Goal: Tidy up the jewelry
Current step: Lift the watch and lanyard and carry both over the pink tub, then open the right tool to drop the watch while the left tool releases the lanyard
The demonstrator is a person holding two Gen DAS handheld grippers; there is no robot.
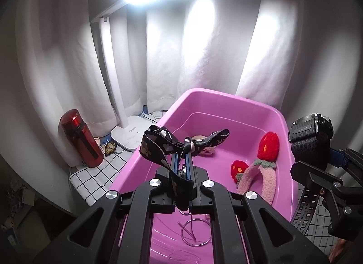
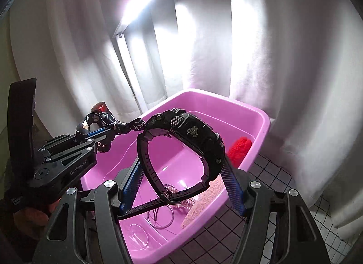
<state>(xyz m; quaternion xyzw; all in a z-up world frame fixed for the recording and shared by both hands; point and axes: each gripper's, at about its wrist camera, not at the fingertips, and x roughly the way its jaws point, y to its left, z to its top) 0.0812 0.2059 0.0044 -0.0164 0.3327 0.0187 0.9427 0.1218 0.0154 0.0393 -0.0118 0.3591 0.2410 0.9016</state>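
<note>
My left gripper [image 1: 184, 150] is shut on a black patterned ribbon bow [image 1: 158, 148] and holds it above the pink plastic tub [image 1: 226, 105]. It also shows in the right wrist view [image 2: 109, 135] at the left, with the bow [image 2: 127, 125]. My right gripper [image 2: 181, 168] is shut on a black wristwatch [image 2: 195, 137], held over the tub [image 2: 261, 132]. The watch [image 1: 310, 132] shows at the right of the left wrist view. In the tub lie a pink fuzzy headband with red strawberries [image 1: 265, 162], a thin ring bangle [image 1: 196, 232] and a pearl string [image 2: 186, 200].
A red bottle [image 1: 79, 137] and a white desk lamp [image 1: 129, 137] stand left of the tub on a checked cloth [image 1: 95, 177]. White curtains hang close behind. The cloth also shows right of the tub [image 2: 267, 187].
</note>
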